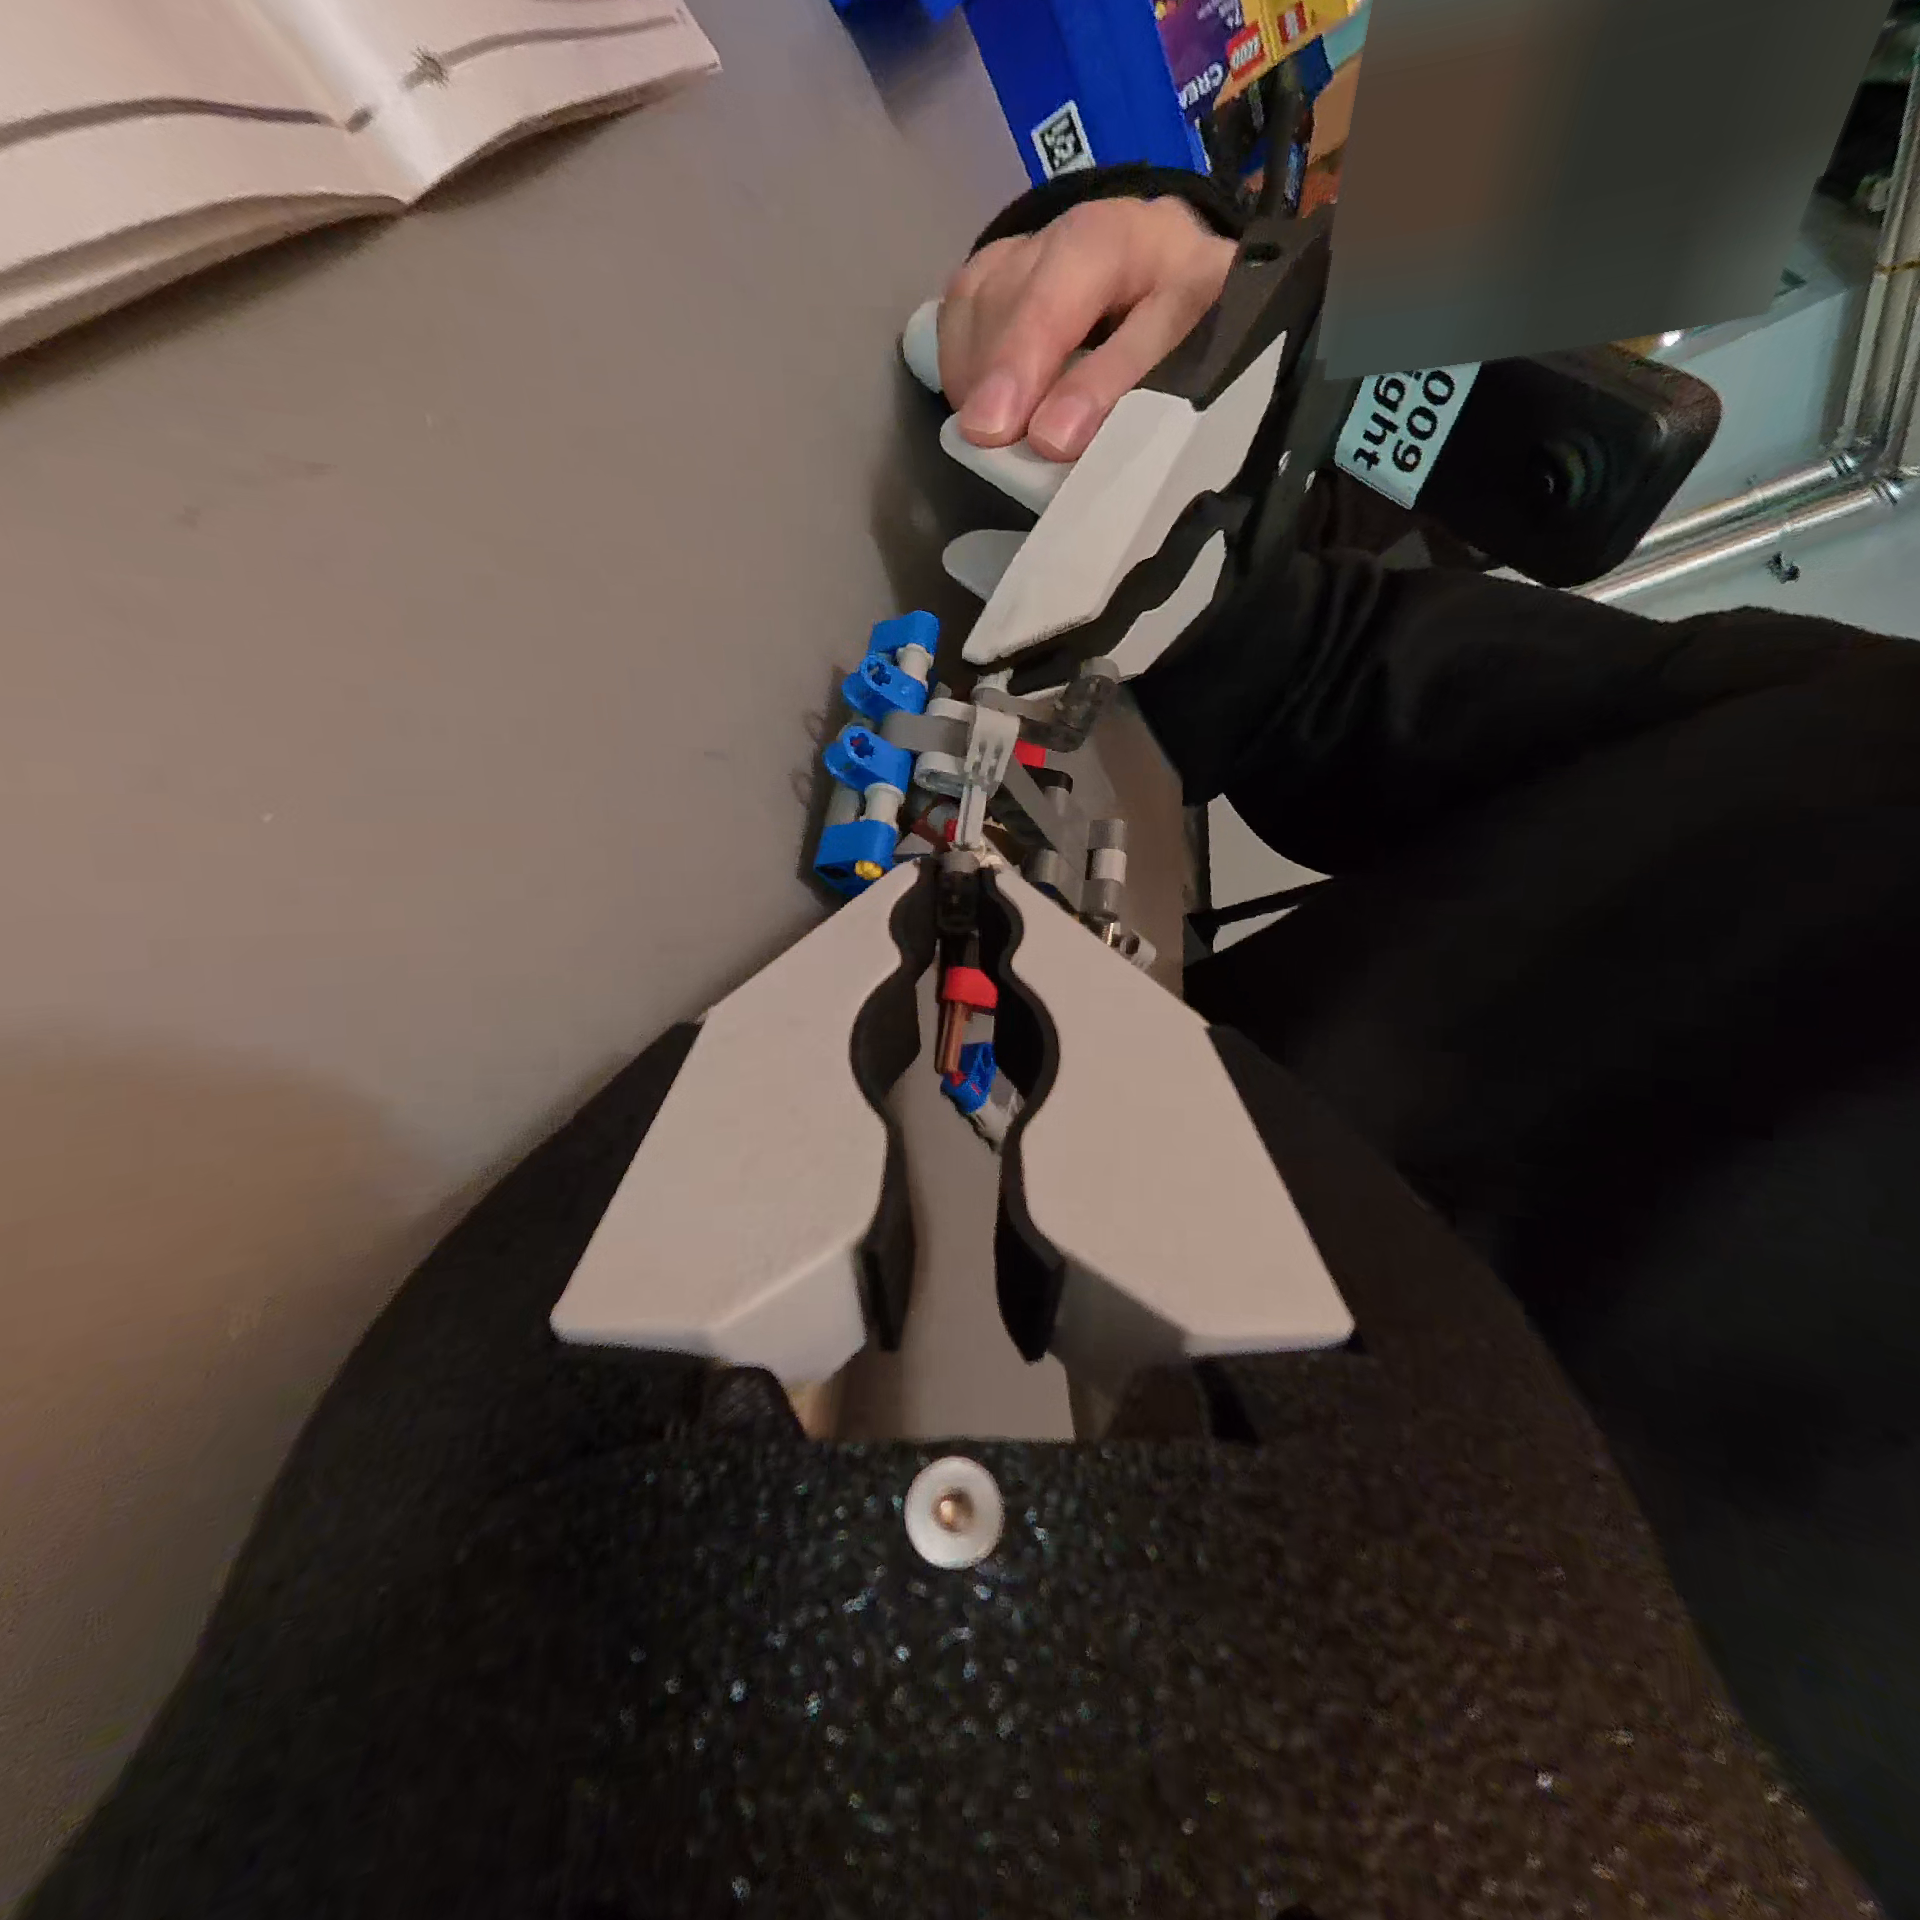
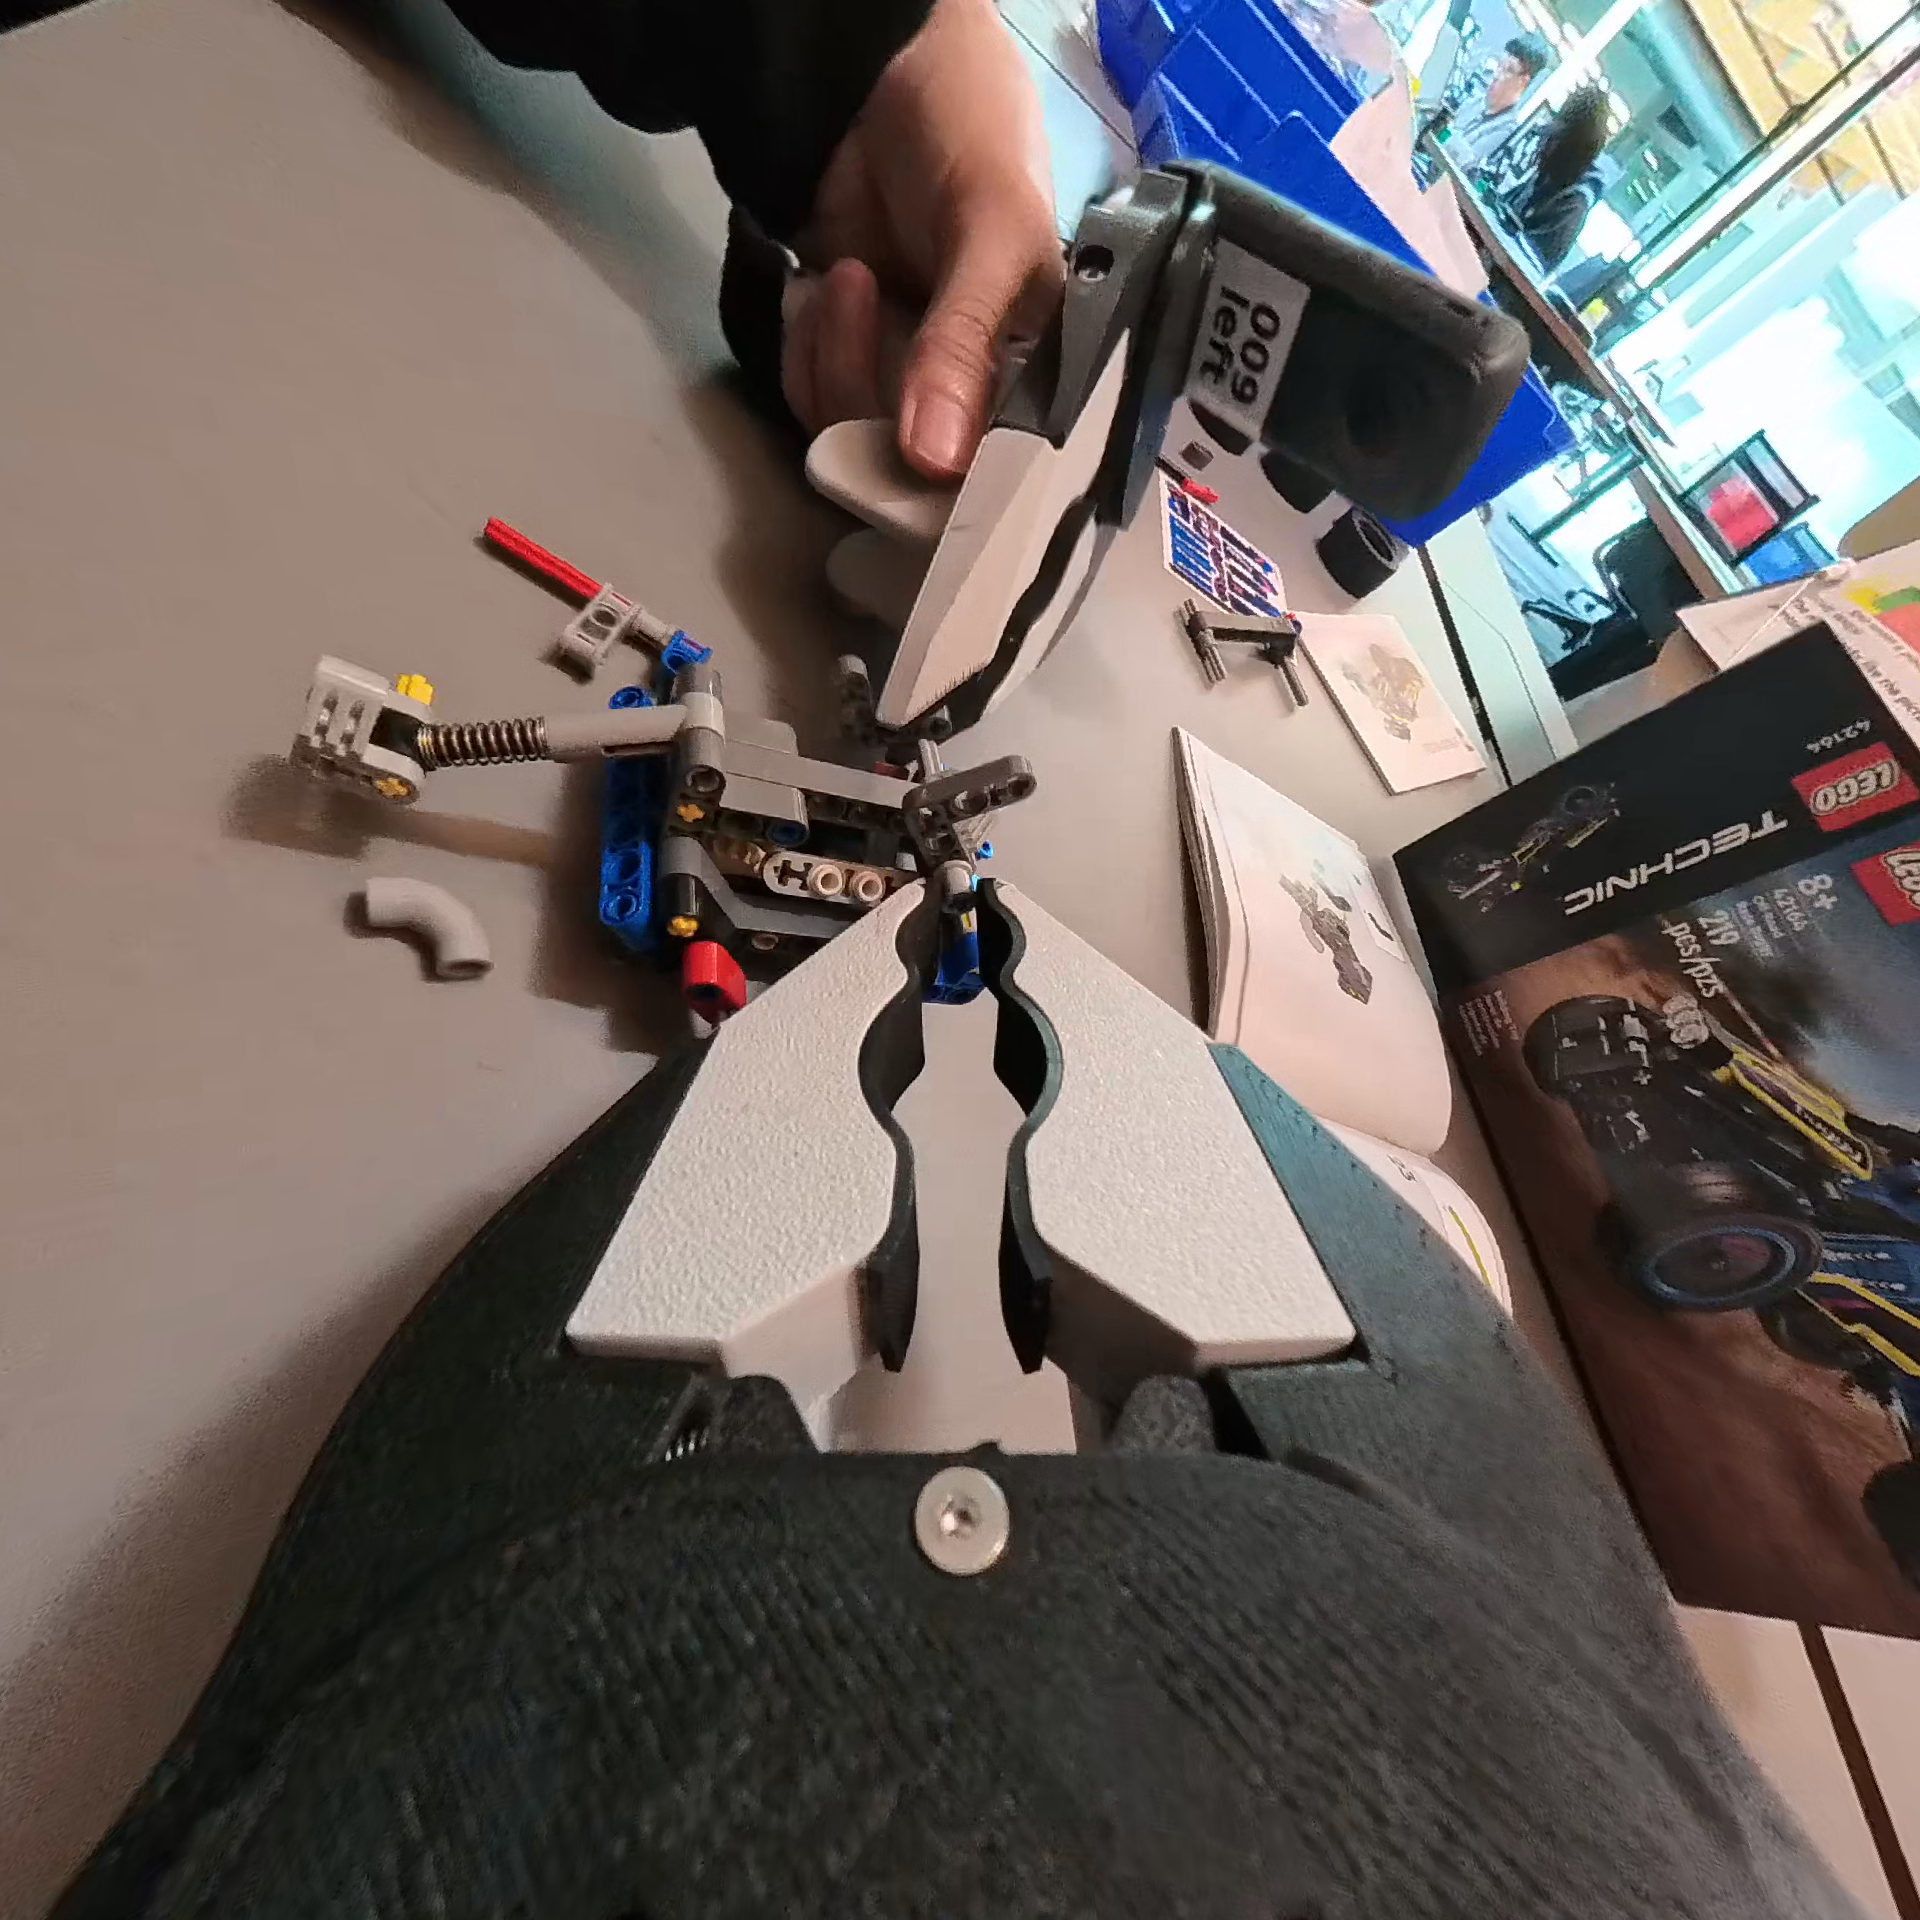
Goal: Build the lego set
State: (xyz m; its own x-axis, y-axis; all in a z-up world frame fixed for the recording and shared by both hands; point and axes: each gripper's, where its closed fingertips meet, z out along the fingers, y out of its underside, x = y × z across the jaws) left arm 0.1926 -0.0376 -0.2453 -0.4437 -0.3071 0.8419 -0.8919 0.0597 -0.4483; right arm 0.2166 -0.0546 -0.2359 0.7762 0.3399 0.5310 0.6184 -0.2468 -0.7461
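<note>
Here's where we're at: the half-built brick model [image 2: 748, 821] lies flat on the grey counter [image 2: 312, 312], squeezed in between our two claws. The left claw [image 1: 956, 873] is closed down on a thin dark bit at one end of the model, jaws nearly together. The right claw [image 2: 951, 894] comes in from the opposite side and pinches a small grey pin that sticks out under the dark angled piece, its jaws just as close together.

So far there's a blue and grey frame with a spring strut [image 2: 478, 740] sticking out of it. Still loose on the counter are a grey elbow piece [image 2: 426, 925] just beside the model, a red rod [image 2: 540, 561] with a grey connector, and a small dark frame [image 2: 1242, 639] further off. The open booklet [image 2: 1309, 935] and the box [image 2: 1714, 1039] sit off to the side.
</note>
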